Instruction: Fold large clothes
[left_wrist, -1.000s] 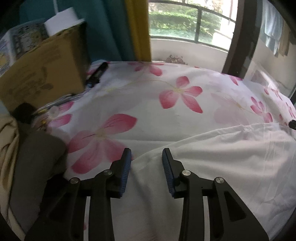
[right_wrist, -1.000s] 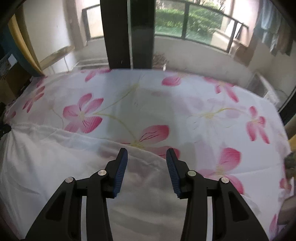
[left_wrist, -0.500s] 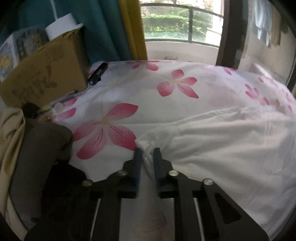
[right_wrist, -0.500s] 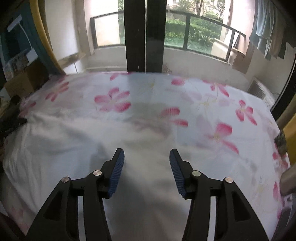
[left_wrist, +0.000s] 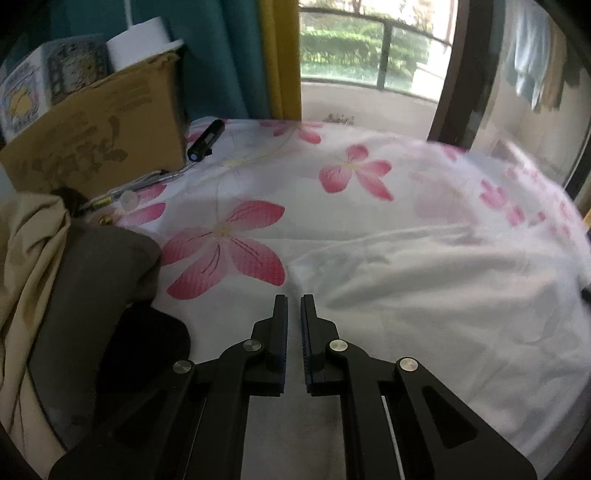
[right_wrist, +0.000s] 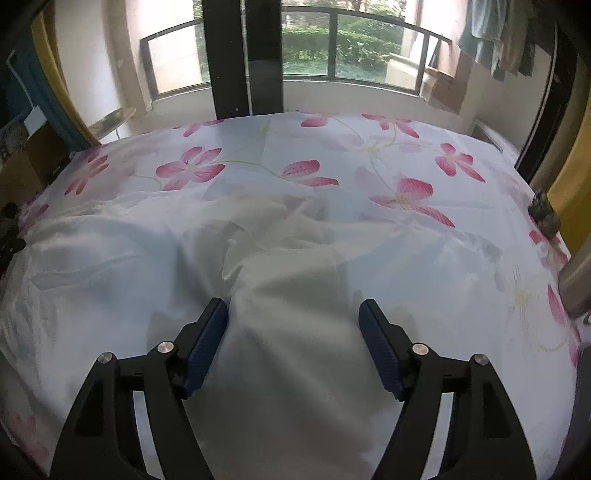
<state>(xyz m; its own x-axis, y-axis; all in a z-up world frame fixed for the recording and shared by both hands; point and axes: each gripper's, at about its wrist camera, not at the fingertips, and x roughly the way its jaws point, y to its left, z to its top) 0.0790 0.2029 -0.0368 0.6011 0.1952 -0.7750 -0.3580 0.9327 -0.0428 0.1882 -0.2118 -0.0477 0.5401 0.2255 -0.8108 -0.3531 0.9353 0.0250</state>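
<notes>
A large white garment (left_wrist: 443, 295) lies spread on a bed with a pink-flowered sheet (left_wrist: 332, 177). In the left wrist view my left gripper (left_wrist: 294, 299) sits at the garment's left corner. Its jaws are closing to a narrow slit, and the cloth's edge runs in between the blue pads. In the right wrist view the garment (right_wrist: 277, 258) is rumpled, with folds across the middle. My right gripper (right_wrist: 293, 308) hovers over it, its jaws opening wide. Cloth lies below the gap, and neither pad presses on it.
A cardboard box (left_wrist: 103, 136) and a black cylinder (left_wrist: 205, 139) sit at the bed's far left. Beige cloth (left_wrist: 26, 258) and a dark grey garment (left_wrist: 99, 280) are piled at the left. A grey object (right_wrist: 576, 284) stands at the bed's right edge. Windows lie beyond.
My left jaws have closed from wide apart onto the garment's corner. My right gripper slid from the garment's far edge over its middle, and its jaws spread wider.
</notes>
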